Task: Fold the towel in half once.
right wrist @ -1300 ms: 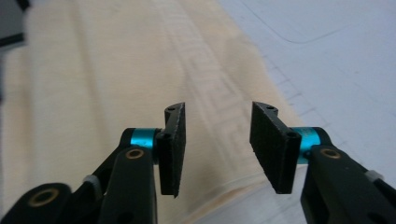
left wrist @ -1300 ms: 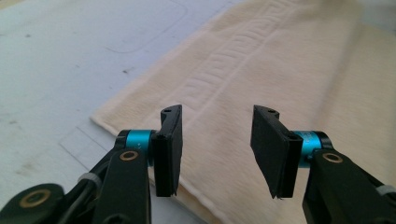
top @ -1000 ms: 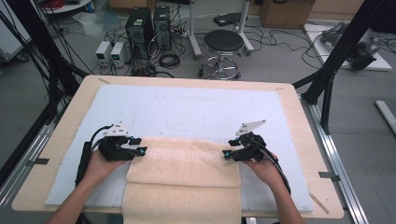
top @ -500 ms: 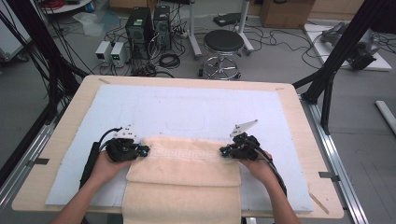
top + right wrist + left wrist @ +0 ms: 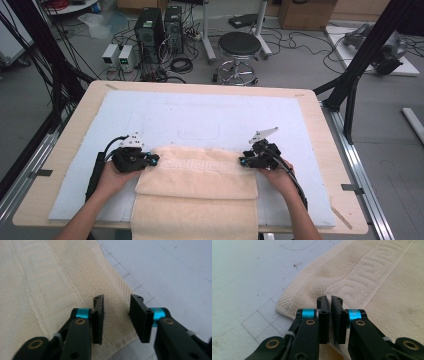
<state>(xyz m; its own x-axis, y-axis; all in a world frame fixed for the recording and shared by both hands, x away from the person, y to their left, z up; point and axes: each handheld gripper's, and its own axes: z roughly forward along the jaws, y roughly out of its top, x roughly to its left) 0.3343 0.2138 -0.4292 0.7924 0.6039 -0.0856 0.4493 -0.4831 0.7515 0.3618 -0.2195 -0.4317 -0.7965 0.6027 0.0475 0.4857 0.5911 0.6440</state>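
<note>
**Both grippers at the towel's far corners**

Nearest to me, my forearms came up from the table's near edge, angled inward, each hand wrapped around its gripper body. The cream towel (image 5: 197,192) lay folded on the pale blue mat (image 5: 200,117), its near part hanging over the table's front edge and its patterned border running across the far side.

My left gripper (image 5: 155,161) lay low at the towel's far left corner, pointing right. In the left gripper view its jaws stood almost together, only a thin slit between them; I could not tell whether any cloth was pinched there.

My right gripper (image 5: 242,162) mirrored it at the far right corner, pointing left. Its jaws had just been opening and stood apart over the towel's ribbed edge, the pads clear of the cloth.

Beyond, the wooden table (image 5: 310,107) ended.
</note>
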